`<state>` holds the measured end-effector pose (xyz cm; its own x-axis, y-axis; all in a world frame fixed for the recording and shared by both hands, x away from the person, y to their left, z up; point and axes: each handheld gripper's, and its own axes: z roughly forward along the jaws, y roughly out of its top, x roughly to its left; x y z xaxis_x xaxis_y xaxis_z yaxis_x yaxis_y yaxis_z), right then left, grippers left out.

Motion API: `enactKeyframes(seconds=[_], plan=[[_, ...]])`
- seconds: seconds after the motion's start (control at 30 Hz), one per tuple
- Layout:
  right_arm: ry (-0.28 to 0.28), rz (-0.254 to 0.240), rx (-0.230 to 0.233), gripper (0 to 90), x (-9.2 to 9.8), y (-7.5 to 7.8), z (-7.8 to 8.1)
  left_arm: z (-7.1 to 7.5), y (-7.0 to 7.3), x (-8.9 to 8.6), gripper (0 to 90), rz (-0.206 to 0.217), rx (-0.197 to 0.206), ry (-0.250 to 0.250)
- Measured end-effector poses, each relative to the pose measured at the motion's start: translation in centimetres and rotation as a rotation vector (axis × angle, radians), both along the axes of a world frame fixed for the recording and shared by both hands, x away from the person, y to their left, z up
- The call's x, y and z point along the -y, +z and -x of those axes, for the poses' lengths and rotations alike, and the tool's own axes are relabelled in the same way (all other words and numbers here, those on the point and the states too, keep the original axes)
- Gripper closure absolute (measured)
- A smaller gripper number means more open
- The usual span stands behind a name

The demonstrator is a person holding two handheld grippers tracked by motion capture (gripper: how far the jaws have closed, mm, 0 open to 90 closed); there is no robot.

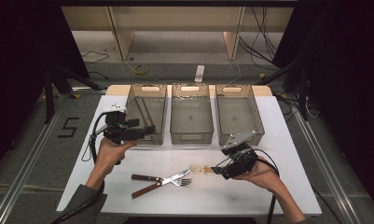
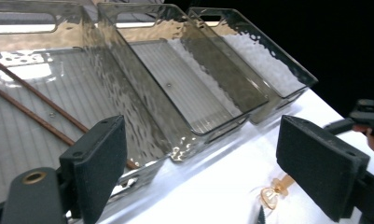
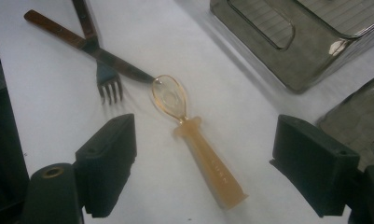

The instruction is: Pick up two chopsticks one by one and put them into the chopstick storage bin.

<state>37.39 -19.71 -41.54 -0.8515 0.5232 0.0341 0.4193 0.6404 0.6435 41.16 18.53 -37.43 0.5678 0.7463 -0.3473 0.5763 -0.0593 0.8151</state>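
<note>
Left gripper point(image 1: 145, 129) held level at the front of the left smoky clear plastic bin point(image 1: 147, 112), jaws spread wide with nothing between, wrist bent, forearm rising from the bottom edge. Two thin brown chopsticks point(image 2: 31, 109) lying inside that bin. Right gripper point(image 1: 219, 169) low over the white tabletop point(image 1: 250, 186), jaws spread, straddling but not touching the translucent amber plastic spoon point(image 3: 198, 144), just beside the crossed wooden-handled knife point(image 1: 149, 178) and fork point(image 1: 168, 183).

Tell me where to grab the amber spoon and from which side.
Grip the amber spoon by its thick, straight handle, coming from above with a finger on each long side. It lies flat on the white table, and the right gripper already straddles the handle, open.
</note>
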Motion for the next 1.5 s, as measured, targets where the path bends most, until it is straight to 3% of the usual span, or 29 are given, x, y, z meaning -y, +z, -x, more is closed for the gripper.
enactKeyframes(seconds=[0.4,0.87,0.93,1.0,1.33,1.43,1.5], plan=[[0.029,0.131,-0.036,25.8,-1.1,-1.1,-1.3,2.4,-1.2,1.1,15.8,0.028,0.089,-0.071],[0.045,0.187,-0.087,30.9,-1.8,-2.3,-2.4,4.1,-2.1,2.2,15.5,0.007,0.101,-0.125],[0.049,0.194,-0.094,31.3,-2.0,-2.5,-2.5,4.4,-2.3,2.4,15.5,-0.01,0.106,-0.132],[0.054,0.208,-0.096,32.1,-2.1,-2.6,-2.5,4.7,-2.6,2.8,15.5,-0.054,0.106,-0.149],[0.084,0.267,-0.117,36.1,-2.4,-3.3,-2.5,5.7,-3.1,3.1,15.5,-0.065,0.102,-0.171],[0.087,0.277,-0.116,37.4,-2.4,-3.3,-2.6,6.0,-3.4,3.1,15.5,-0.099,0.109,-0.172],[0.088,0.281,-0.119,38.4,-2.4,-3.4,-2.6,6.2,-3.5,3.2,15.5,-0.1,0.109,-0.173]])
